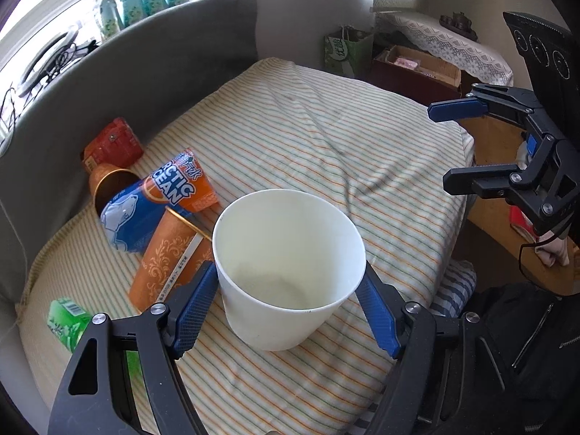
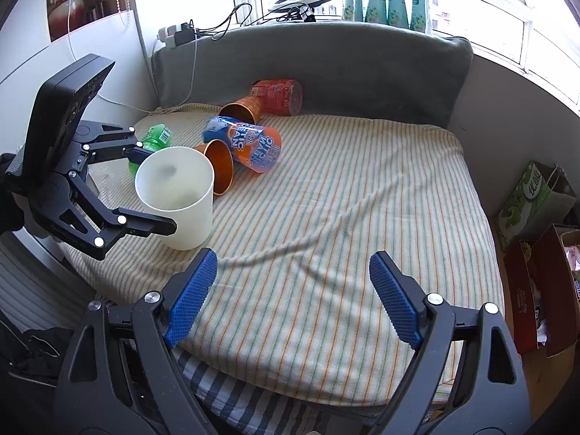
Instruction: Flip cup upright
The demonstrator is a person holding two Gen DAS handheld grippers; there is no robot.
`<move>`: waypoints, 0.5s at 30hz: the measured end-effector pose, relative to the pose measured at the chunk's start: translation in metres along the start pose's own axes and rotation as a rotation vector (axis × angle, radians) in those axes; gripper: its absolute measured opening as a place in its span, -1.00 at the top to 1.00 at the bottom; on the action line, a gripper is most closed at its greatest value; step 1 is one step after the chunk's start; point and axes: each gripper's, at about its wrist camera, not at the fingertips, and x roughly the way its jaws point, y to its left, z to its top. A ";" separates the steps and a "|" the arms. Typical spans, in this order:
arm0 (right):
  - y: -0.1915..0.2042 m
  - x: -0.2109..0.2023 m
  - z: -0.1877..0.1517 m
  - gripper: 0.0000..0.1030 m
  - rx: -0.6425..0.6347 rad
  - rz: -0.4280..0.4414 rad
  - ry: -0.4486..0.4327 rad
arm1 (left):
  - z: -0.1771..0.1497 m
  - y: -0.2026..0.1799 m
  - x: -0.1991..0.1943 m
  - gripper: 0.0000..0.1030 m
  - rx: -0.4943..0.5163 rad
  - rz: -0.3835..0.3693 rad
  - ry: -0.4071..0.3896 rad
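A white cup (image 1: pixel 286 272) stands upright, mouth up, on the striped cushion (image 1: pixel 326 137). My left gripper (image 1: pixel 290 301) is wide open with a blue pad on each side of the cup, at or just off its wall. In the right wrist view the cup (image 2: pixel 177 199) stands at the cushion's left, between the left gripper's fingers (image 2: pixel 152 224). My right gripper (image 2: pixel 293 293) is open and empty above the cushion's near edge; it also shows in the left wrist view (image 1: pixel 446 148), to the right of the cup.
Orange cups (image 2: pixel 217 166), an orange and blue Arctic Ocean cup (image 2: pixel 250 145), a red can (image 2: pixel 279 96) and a green bottle (image 2: pixel 154 141) lie on their sides behind the white cup. A grey backrest (image 2: pixel 326 69) borders the cushion. Bags and a box (image 2: pixel 536 279) stand to the right.
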 end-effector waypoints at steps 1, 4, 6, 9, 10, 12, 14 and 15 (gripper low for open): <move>0.001 -0.001 0.001 -0.72 -0.001 0.003 -0.003 | -0.003 0.001 -0.001 -0.48 -0.011 -0.001 -0.006; 0.006 -0.001 0.003 -0.72 -0.004 0.008 -0.008 | -0.009 0.003 -0.004 -0.48 -0.034 -0.004 -0.024; 0.010 -0.001 0.004 -0.72 -0.010 0.009 -0.011 | -0.012 0.005 -0.005 -0.47 -0.049 -0.005 -0.032; 0.015 -0.001 0.006 -0.72 -0.017 0.013 -0.013 | -0.018 0.009 -0.008 -0.45 -0.068 -0.003 -0.048; 0.017 -0.001 0.006 -0.72 -0.020 0.014 -0.014 | -0.020 0.011 -0.008 -0.45 -0.077 -0.002 -0.052; 0.020 -0.002 0.006 -0.72 -0.025 0.017 -0.016 | -0.023 0.013 -0.009 -0.45 -0.093 -0.005 -0.058; 0.023 -0.002 0.007 -0.72 -0.030 0.018 -0.018 | -0.026 0.014 -0.011 -0.45 -0.104 -0.006 -0.066; 0.024 -0.002 0.007 -0.72 -0.032 0.019 -0.019 | -0.028 0.014 -0.011 -0.45 -0.108 -0.006 -0.069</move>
